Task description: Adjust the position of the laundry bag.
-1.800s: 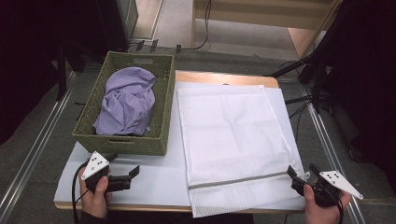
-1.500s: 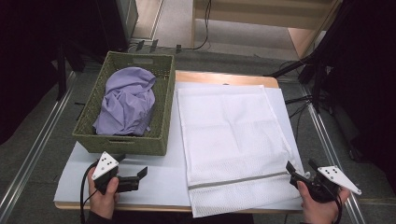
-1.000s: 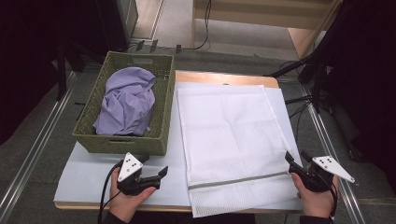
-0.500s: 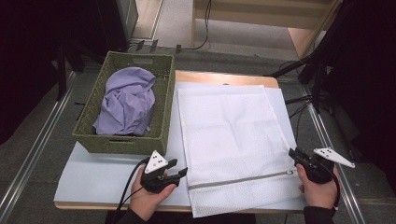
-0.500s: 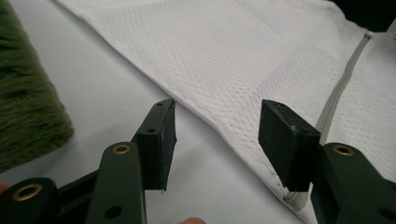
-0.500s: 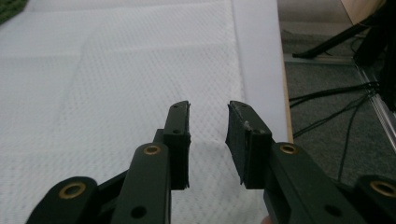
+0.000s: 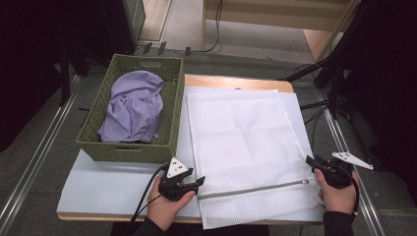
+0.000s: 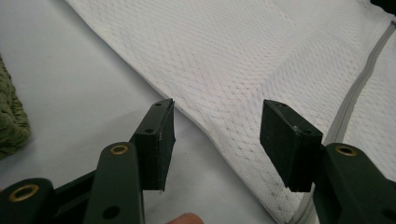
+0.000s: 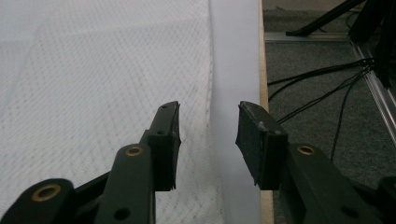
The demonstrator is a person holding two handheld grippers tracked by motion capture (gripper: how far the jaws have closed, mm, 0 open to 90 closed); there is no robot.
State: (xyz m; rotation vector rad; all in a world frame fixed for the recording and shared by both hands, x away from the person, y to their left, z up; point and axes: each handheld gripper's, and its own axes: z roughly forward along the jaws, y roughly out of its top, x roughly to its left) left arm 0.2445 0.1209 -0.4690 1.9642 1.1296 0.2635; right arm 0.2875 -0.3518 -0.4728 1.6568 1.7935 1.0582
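High view, left to right: a green woven basket (image 7: 129, 147) stands on the table's (image 7: 108, 184) left half with a crumpled lilac cloth (image 7: 134, 105) inside. Just right of it lies a white mesh laundry bag (image 7: 241, 142), flat, its grey zipper (image 7: 253, 189) running across near the person's edge.

Left gripper (image 7: 195, 184) sits at the bag's left edge, at the zipper's left end. In the left gripper view its jaws stand apart, straddling the bag's edge (image 8: 196, 116) with nothing pinched; the pads are clear of the mesh. The jaws have just been closing part-way, then held.

Right gripper (image 7: 311, 162) hovers at the bag's right edge, beside the zipper's right end, where the pull appears to sit. In the right gripper view the jaws are released, with the bag's right edge (image 9: 205, 112) and bare table between them; nothing gripped. Its jaws have just been opening a little.

Judgement: the step in hand is the approach. Both grippers are lining up on the bag's two sides at the zipper line, presumably to open the bag so the cloth can go in. Next move calls for the left gripper to drop onto the mesh edge and pinch it firmly as an anchor, while the right finds the zipper pull. Thin mesh lying flat may slip out of the pads unless they come in low.
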